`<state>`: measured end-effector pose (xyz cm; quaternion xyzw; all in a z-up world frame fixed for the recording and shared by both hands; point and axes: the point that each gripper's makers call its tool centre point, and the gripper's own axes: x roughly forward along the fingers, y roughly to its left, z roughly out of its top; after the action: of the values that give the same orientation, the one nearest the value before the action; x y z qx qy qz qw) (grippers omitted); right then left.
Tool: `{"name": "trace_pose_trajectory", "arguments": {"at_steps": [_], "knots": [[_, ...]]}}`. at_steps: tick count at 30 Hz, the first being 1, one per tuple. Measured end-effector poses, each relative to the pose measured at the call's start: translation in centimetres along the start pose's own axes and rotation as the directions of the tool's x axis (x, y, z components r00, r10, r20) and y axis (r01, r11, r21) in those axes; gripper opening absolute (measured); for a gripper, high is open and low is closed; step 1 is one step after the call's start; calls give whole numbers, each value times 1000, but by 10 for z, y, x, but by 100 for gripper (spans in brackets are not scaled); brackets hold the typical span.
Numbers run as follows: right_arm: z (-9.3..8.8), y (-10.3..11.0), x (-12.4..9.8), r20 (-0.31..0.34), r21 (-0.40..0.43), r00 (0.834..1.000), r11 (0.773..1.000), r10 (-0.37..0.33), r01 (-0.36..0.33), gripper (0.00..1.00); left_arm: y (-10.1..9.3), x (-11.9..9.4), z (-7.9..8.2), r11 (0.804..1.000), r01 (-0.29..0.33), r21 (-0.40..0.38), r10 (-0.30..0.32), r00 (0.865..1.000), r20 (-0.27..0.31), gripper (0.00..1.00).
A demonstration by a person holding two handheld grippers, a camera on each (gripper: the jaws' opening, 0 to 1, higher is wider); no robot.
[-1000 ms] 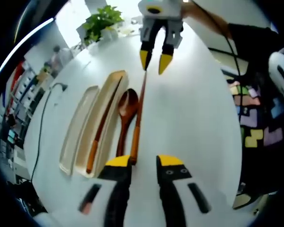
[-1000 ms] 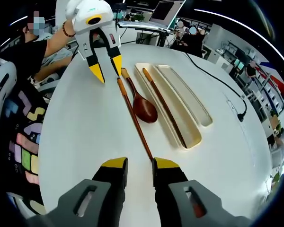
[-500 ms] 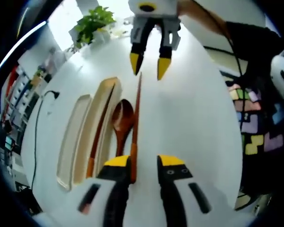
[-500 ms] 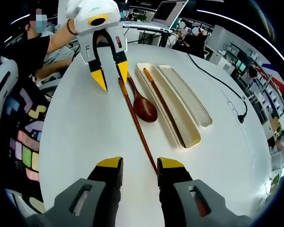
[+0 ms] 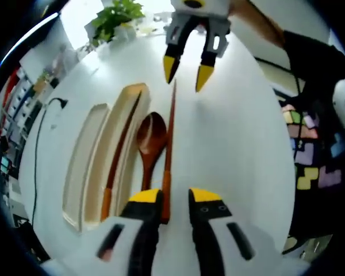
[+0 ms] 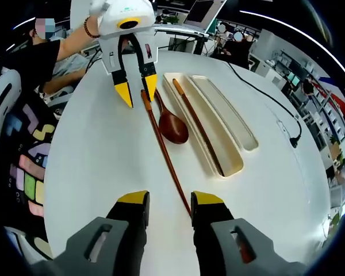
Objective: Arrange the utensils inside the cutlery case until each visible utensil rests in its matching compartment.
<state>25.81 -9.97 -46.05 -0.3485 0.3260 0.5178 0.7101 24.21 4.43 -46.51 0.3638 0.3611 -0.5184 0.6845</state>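
Note:
A long wooden chopstick [image 5: 169, 149] [image 6: 163, 150] lies on the white table between both grippers. My left gripper [image 5: 175, 198] [image 6: 137, 89] stands open with the chopstick's thick end between its tips, close to the left jaw. My right gripper [image 6: 170, 201] [image 5: 187, 68] is open over the thin tip. A brown wooden spoon [image 5: 150, 135] [image 6: 172, 127] lies beside the chopstick. The beige cutlery case [image 5: 132, 102] [image 6: 229, 162] holds a second chopstick [image 5: 118, 156] [image 6: 199, 127].
The case's lid [image 5: 81, 158] [image 6: 229, 113] lies along the far side of the case. A black cable [image 6: 270, 106] runs over the table, and a potted plant [image 5: 116, 16] stands at one edge. A person's arm [image 6: 75, 43] holds the left gripper. A laptop [image 6: 201, 12] sits at the far end.
My right gripper's jaws have spread wider around the chopstick's tip. The left gripper has edged closer over the thick end. The utensils lie where they were.

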Motion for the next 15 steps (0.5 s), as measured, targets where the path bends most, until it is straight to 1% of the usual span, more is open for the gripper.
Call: {"name": "trace_pose_trajectory", "arguments": {"at_steps": [1, 3, 5, 6, 7, 11, 13, 15], "knots": [[0, 0, 1, -2, -3, 1000, 1000, 5, -5, 29, 0, 1, 1, 1000, -1, 9, 0, 1000, 6, 15], [-1, -2, 3, -6, 1, 1000, 1000, 9, -9, 28, 0, 2, 1, 1000, 5, 3, -5, 1000, -1, 13], [-3, -4, 5, -21, 4, 1000, 1000, 12, -12, 28, -7, 4, -1, 997, 48, -58, -49, 999, -10, 7], [-3, -7, 5, -27, 5, 1000, 1000, 12, -12, 28, -5, 5, 1, 996, 49, -71, -49, 999, -4, 7], [-3, -9, 5, -29, 5, 1000, 1000, 11, -11, 28, -3, 4, 1, 997, 48, -60, -49, 999, -12, 7], [-2, -13, 7, -45, 2, 999, 1000, 22, -22, 27, -3, 4, 0, 996, 54, -73, -57, 998, -29, 6], [0, -13, 9, -55, -8, 997, 999, 49, -49, 26, -4, 4, 0, 996, 62, -56, -66, 996, -59, 6], [1, -13, 11, -54, 18, 995, 997, 81, -80, 26, -4, 5, 0, 996, 65, -62, -71, 993, -97, 6]]}}
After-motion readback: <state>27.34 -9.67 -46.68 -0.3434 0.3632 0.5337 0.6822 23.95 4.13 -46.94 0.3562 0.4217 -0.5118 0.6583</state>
